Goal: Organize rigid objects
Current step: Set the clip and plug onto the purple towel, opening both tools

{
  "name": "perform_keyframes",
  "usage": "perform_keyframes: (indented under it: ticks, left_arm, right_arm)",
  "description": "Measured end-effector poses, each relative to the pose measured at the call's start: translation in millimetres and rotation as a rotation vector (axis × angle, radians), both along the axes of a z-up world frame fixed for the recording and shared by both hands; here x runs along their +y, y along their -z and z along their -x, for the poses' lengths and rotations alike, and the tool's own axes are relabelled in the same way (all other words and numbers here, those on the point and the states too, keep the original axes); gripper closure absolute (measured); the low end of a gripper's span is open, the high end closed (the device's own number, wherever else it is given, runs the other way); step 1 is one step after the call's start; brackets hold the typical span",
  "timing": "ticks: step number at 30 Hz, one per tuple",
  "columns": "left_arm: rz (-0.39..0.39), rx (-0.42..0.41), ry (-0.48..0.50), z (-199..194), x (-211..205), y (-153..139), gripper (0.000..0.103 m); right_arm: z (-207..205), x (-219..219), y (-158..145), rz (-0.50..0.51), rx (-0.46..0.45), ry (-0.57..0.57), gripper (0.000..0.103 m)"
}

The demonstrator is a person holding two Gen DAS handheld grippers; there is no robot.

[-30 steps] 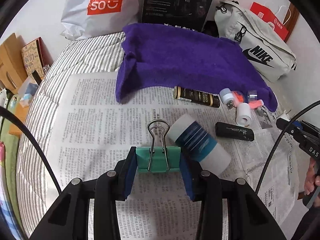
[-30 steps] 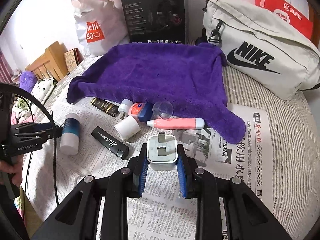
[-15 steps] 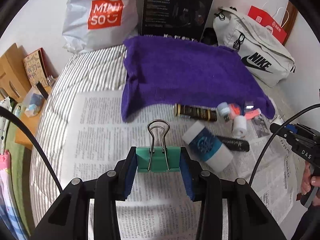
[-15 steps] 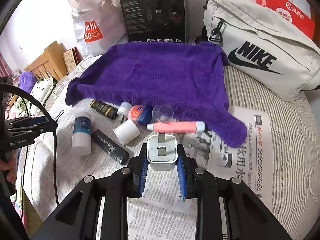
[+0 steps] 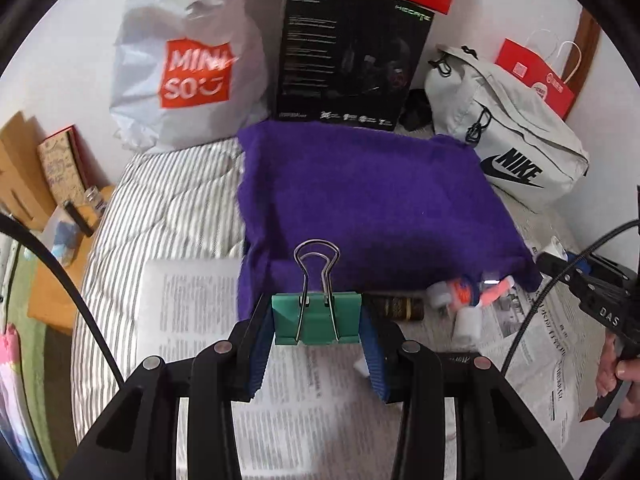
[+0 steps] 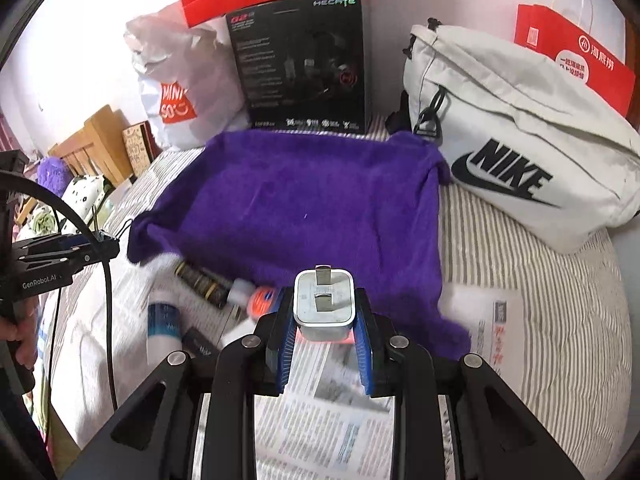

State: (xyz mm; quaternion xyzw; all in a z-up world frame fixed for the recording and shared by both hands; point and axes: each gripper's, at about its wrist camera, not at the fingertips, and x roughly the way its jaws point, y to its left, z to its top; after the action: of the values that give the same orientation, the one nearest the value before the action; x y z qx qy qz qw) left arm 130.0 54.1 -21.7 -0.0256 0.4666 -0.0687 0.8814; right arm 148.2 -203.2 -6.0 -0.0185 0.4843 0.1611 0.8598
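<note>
Over striped bed (image 5: 168, 200): left tongs (image 5: 317, 322) clamped green binder clip (image 5: 316, 316), right tongs (image 6: 324, 320) clamped white charger plug (image 6: 324, 308); both light, stiff, gripped by flat sides.

Green binder clip (image 5: 317, 318) between fingers (image 5: 374, 354)

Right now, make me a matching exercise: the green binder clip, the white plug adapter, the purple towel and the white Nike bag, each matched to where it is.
Things:
1. green metal binder clip
2. white square plug adapter
3. purple towel
4. white Nike fabric bag

Places:
A. spread flat on the bed
B. clamped in the right gripper
C. against the wall
D. clamped in the left gripper

Pairs: 1-D, 2-B, 3-A, 4-C
</note>
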Motion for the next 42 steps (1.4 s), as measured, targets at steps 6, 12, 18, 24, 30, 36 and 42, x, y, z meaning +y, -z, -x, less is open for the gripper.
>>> perform_keyframes:
  ticks: [6,12,18,24,30,36,42]
  left_arm:
    - [0.009,-0.021,0.036,-27.8,-5.6,-9.1,0.064]
    - [0.044,-0.026,0.046,-56.5,-7.0,-4.6,0.064]
    - [0.07,-0.025,0.045,-90.7,-7.1,5.1,0.064]
    - [0.083,-0.005,0.016,-118.1,-6.3,21.6,0.064]
    - [0.069,0.025,0.012,-144.4,-11.2,39.4,0.064]
    - [0.019,0.048,0.009,-162.7,-15.4,55.6,0.064]
    - [-0.013,0.074,0.015,-170.6,-19.9,65.9,0.064]
  right_arm:
    - [-28.3,-0.7,-2.2,0.008,-0.013,0.006,0.077]
    - [-57.7,2.7,0.1,0.02,-0.033,0.013,0.077]
    - [-98.1,11.8,21.3,0.048,-0.03,0.021,0.077]
    - [-138.2,18.7,52.9,0.06,0.019,0.049,0.077]
    - [-164.5,26.4,72.3,0.076,0.054,0.063,0.077]
    - [-175.7,27.7,87.7,0.095,0.109,0.06,0.077]
    - [-175.3,30.8,90.2,0.114,0.113,0.042,0.077]
